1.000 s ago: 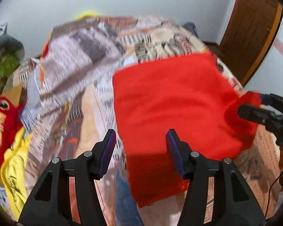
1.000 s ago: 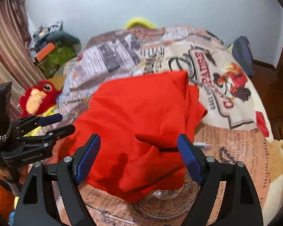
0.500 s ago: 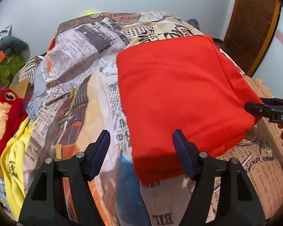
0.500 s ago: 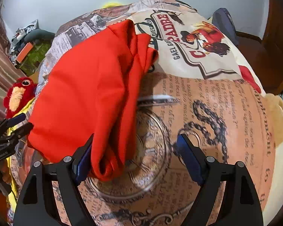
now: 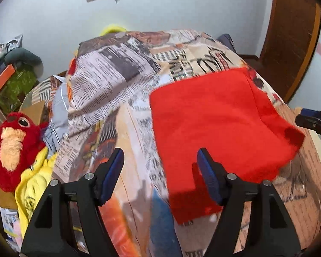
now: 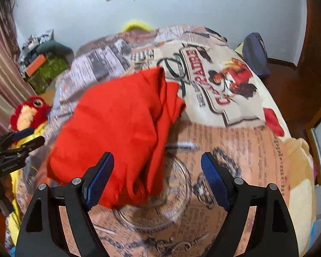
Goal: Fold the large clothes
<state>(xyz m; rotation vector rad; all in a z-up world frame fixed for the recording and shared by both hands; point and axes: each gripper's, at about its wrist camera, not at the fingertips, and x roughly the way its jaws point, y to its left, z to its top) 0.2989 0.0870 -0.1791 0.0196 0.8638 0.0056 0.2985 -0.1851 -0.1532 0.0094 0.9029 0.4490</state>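
A red garment (image 5: pixel 214 124) lies folded in a rough rectangle on the printed bedspread (image 5: pixel 109 81). My left gripper (image 5: pixel 160 160) hovers over its near left corner. Its jaws are opening, and only bedspread and the cloth's edge show below the gap, with nothing pressed. In the right wrist view the red garment (image 6: pixel 117 124) shows stacked folds along its right side. My right gripper (image 6: pixel 157 160) hangs open above the garment's near right end on the bedspread (image 6: pixel 235 145), not touching the cloth. Each gripper shows at the edge of the other's view: the right gripper (image 5: pixel 310 120) and the left gripper (image 6: pixel 21 139).
A red plush toy (image 5: pixel 12 147) and a yellow cloth (image 5: pixel 34 184) lie at the bed's left side. Boxes and clutter (image 5: pixel 10 79) fill the far left corner. A wooden door (image 5: pixel 289 42) stands at the right, and a dark blue bag (image 6: pixel 255 53) sits by the bed's far right.
The red garment has settled flat on the bed. Both grippers have drawn back from it, the left one with its jaws wider and lifted. The right one has let the cloth's right corner go.
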